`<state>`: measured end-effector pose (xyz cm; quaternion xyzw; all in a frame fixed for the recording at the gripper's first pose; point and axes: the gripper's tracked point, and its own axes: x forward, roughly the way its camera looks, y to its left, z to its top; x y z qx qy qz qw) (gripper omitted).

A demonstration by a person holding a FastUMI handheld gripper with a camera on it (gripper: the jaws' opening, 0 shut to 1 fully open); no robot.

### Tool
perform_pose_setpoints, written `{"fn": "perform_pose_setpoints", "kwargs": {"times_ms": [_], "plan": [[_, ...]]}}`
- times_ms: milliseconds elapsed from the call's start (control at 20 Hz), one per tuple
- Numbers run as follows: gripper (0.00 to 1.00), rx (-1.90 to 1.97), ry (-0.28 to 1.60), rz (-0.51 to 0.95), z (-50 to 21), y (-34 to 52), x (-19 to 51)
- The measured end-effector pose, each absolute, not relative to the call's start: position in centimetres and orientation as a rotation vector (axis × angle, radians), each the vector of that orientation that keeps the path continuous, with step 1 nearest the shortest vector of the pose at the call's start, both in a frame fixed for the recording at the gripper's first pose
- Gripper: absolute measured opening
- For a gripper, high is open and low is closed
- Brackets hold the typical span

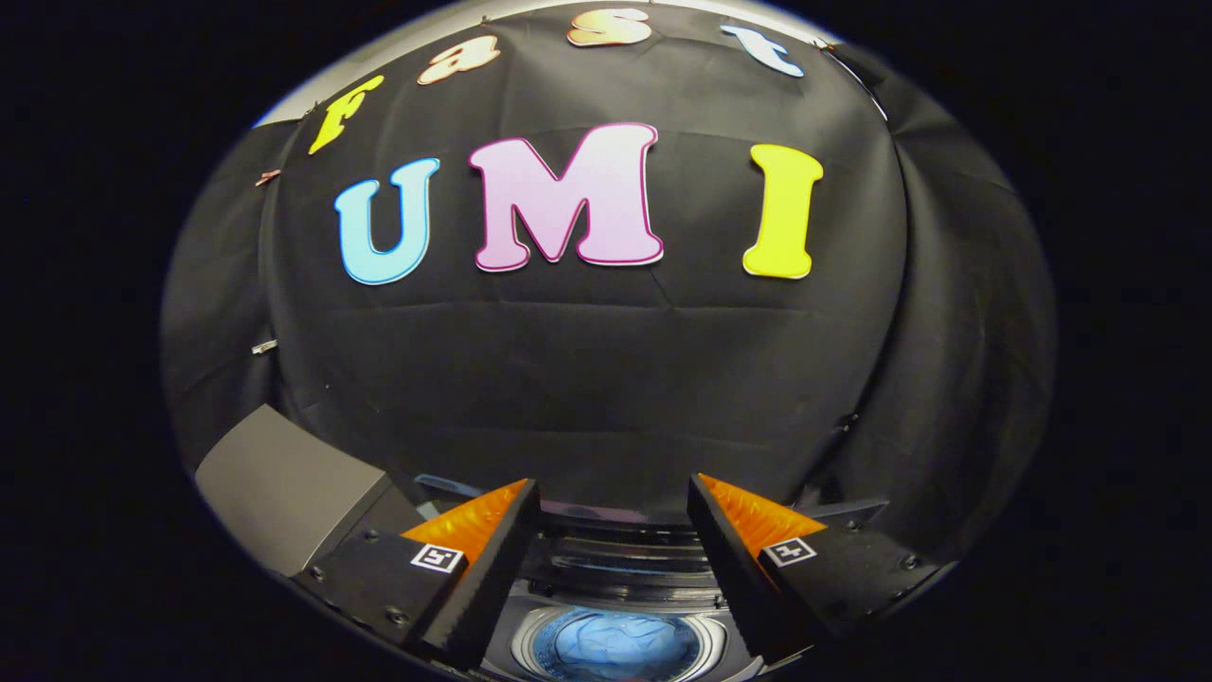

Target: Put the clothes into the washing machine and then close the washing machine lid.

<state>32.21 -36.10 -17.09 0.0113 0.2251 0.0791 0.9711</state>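
Note:
My gripper (614,511) is open, its two fingers spread wide with nothing between them. It points at the black cloth wall, held high above the washing machine. Below and between the fingers lies the machine's round drum opening (615,646), with a bluish piece of clothing (611,652) inside it. The machine's dark top panel (620,559) runs across just beyond the opening. I cannot tell where the lid stands.
A grey box-like block (284,488) stands to the left of the left finger, against the cloth wall. The black cloth wall (606,379) hangs a short way ahead of the fingers.

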Motion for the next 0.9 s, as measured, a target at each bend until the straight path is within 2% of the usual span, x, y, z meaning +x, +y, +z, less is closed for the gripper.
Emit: {"fn": "perform_pose_setpoints", "kwargs": {"times_ms": [100,300,900], "plan": [[0.99,0.03,0.511,0.137,-19.1,-36.4,33.0],[0.99,0.069,0.511,0.118,-19.3,-36.4,34.4],[0.99,0.053,0.503,0.124,-19.1,-36.5,32.4]]}}
